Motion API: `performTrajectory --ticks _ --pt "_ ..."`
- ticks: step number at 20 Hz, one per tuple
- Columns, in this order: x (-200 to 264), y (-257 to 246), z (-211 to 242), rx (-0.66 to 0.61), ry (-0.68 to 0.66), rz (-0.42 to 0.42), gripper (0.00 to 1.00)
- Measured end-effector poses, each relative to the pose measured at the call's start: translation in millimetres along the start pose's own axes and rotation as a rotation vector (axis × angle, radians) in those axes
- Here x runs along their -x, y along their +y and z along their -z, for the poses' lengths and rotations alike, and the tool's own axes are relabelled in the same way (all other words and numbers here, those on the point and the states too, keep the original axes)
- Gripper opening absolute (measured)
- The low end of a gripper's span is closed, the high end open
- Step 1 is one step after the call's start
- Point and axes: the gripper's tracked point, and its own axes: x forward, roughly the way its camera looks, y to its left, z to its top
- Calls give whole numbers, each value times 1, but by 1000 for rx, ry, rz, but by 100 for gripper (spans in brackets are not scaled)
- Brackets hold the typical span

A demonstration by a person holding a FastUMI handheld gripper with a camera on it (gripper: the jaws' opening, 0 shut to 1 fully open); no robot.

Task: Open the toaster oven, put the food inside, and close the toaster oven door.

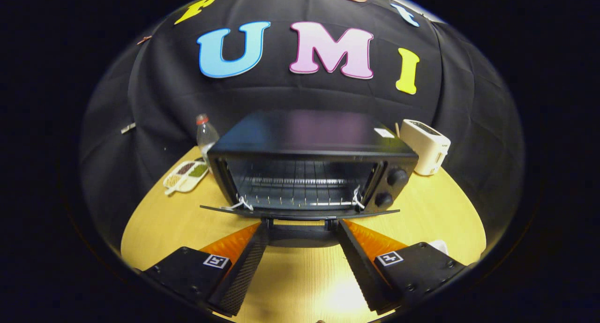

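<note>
The black toaster oven (309, 140) stands on the wooden table (154, 224) straight ahead of me. Its door (370, 214) hangs down flat and open, so the empty wire rack (300, 184) shows inside. The door's dark handle (302, 234) lies crosswise between my two fingertips. My gripper (302, 225) is open wide, one finger near each end of the handle. I cannot tell whether the fingers touch it. A small white thing (439, 244) peeks out just behind my right finger, mostly hidden.
A white pop-up toaster (424, 147) stands to the right of the oven. Behind the oven's left corner stands a clear bottle (206, 135) with a red cap. A white divided dish (185, 175) of beans lies left of the oven. Two knobs (396, 176) sit on the oven's right front.
</note>
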Motion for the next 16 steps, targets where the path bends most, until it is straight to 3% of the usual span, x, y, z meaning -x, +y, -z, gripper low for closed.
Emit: performTrajectory --ticks 2,6,9,13,16 --pt "7 5 31 -63 81 -27 100" --pt "28 -10 51 -13 98 -10 99" --pt "40 -14 68 -52 135 -19 100" --pt "68 -25 61 -80 99 -46 100" --pt "99 -68 38 -161 52 -61 99"
